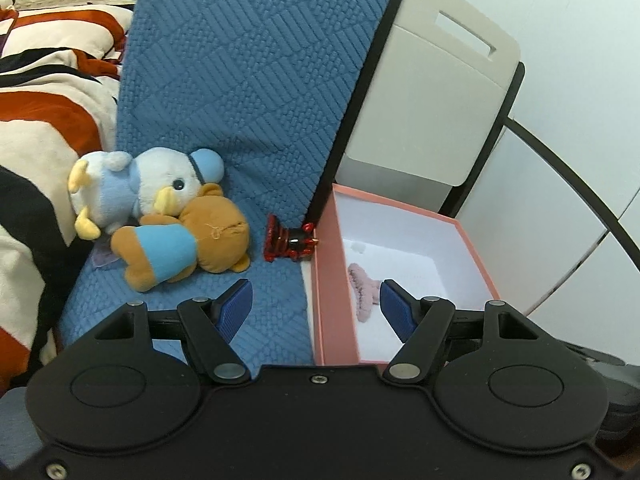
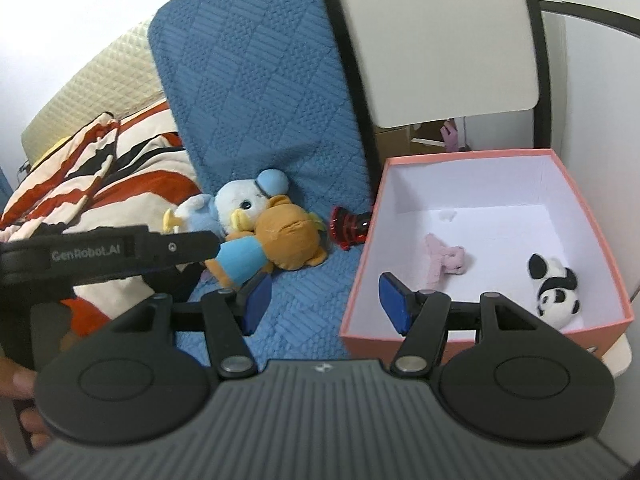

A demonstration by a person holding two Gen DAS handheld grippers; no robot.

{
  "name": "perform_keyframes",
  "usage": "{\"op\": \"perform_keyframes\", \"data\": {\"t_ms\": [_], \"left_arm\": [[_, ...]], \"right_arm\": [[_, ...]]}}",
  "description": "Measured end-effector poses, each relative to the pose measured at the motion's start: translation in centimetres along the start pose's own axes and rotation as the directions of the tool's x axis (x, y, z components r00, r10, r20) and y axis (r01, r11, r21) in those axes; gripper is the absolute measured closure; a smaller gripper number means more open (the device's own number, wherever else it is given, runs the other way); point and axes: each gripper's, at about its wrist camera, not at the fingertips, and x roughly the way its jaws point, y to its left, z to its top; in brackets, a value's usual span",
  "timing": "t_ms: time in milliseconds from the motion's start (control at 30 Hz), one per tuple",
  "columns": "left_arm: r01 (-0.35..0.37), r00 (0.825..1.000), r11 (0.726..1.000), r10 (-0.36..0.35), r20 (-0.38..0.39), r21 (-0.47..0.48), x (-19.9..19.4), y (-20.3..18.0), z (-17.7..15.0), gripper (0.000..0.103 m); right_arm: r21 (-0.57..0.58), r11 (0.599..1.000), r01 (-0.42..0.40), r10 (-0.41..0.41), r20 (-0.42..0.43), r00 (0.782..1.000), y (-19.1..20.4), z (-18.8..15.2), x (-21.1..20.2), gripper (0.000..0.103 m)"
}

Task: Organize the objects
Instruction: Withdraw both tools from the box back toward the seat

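Plush toys, a brown bear (image 1: pixel 180 246) and behind it a white duck (image 1: pixel 140 188), lie on the blue seat cushion (image 1: pixel 248 80), ahead and left of both grippers, whose fingers stand apart and empty. Left gripper (image 1: pixel 316 304) looks nearer them than right gripper (image 2: pixel 324 300). Further right, a red clip (image 1: pixel 288 242) touches the pink box (image 2: pixel 360 280) holding a pink clip (image 2: pixel 444 262) and panda (image 2: pixel 554 288).
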Motion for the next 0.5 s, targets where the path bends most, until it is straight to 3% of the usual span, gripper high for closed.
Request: {"op": "perform_keyframes", "data": {"t_ms": [500], "left_arm": [[-0.039,0.997,0.999,0.037,0.062,0.036,-3.2,2.7,-0.7,0.033]], "right_arm": [[0.0,1.0,0.029,-0.029,-0.003,1.0,3.5,-2.2,1.0,0.041]]}}
